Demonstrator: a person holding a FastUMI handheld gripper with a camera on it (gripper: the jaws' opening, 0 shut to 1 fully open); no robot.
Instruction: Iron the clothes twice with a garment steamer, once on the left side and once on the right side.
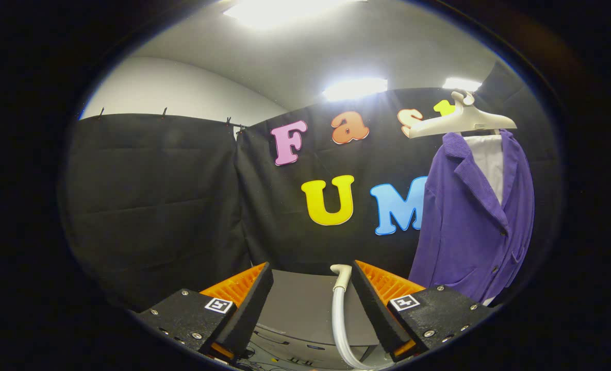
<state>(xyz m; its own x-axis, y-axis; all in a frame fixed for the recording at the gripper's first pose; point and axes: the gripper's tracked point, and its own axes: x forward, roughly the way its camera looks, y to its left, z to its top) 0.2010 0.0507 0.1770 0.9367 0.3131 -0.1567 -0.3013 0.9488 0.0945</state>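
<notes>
so the gripper point(310, 288) is sitting with its two fingers point(246, 304) spread wide apart, a clear gap between them; nothing pinched, neither pad pressing on anything; both fingers point forward and a bit upward, angled in toward each other at the tips; each base block has a small square marker on top

black cloth wall point(171, 206) | grey table top point(300, 309) | white ceiling point(336, 46) | bright ceiling lights point(354, 88)

tongs point(310, 293) spread, hose point(337, 314) between, jacket point(478, 221) rightward
</notes>
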